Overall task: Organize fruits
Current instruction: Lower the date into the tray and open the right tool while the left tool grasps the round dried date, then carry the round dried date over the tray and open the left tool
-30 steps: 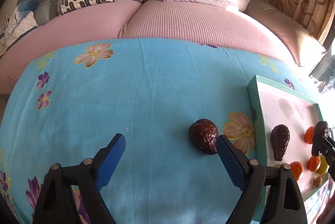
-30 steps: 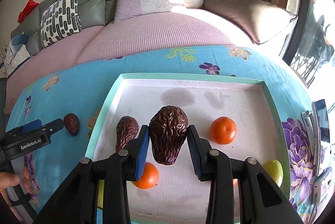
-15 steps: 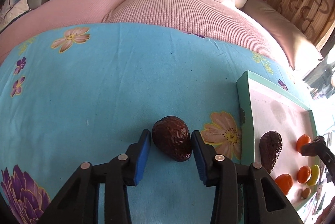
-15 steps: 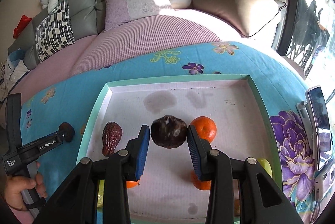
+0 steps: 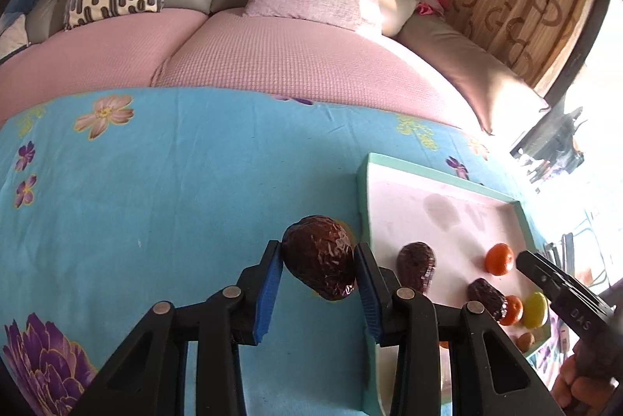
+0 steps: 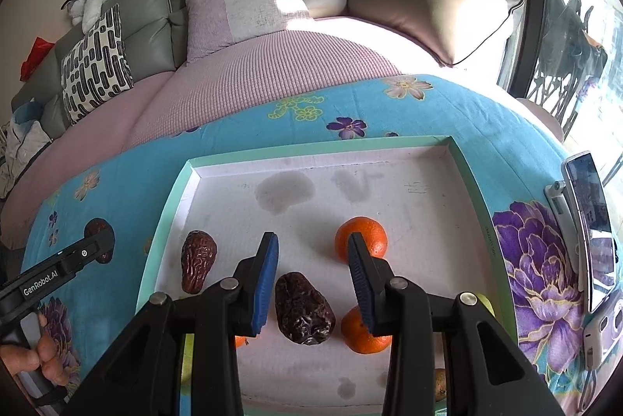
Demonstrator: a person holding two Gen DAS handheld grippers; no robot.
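A dark wrinkled avocado (image 5: 319, 266) is clamped between my left gripper (image 5: 317, 268), lifted just above the blue flowered cloth (image 5: 155, 182), left of the teal-rimmed white tray (image 5: 364, 182). In the right wrist view my right gripper (image 6: 313, 260) stands open over the tray (image 6: 187, 178), with a second dark avocado (image 6: 303, 309) lying loose on the tray floor between and below its fingers. A third avocado (image 6: 197, 260) rests at the tray's left side. Two oranges (image 6: 360, 237) (image 6: 364, 332) lie near the right finger.
A yellow-green fruit (image 5: 535, 311) and a small brown one (image 5: 525, 341) sit at the tray's near edge. A phone (image 6: 590, 225) and another device (image 6: 601, 334) lie right of the tray. The pink sofa (image 6: 272, 73) with cushions lies behind the table.
My left gripper closed on the avocado on the cloth and raised it toward the tray. My right gripper opened and let its avocado down onto the tray floor.
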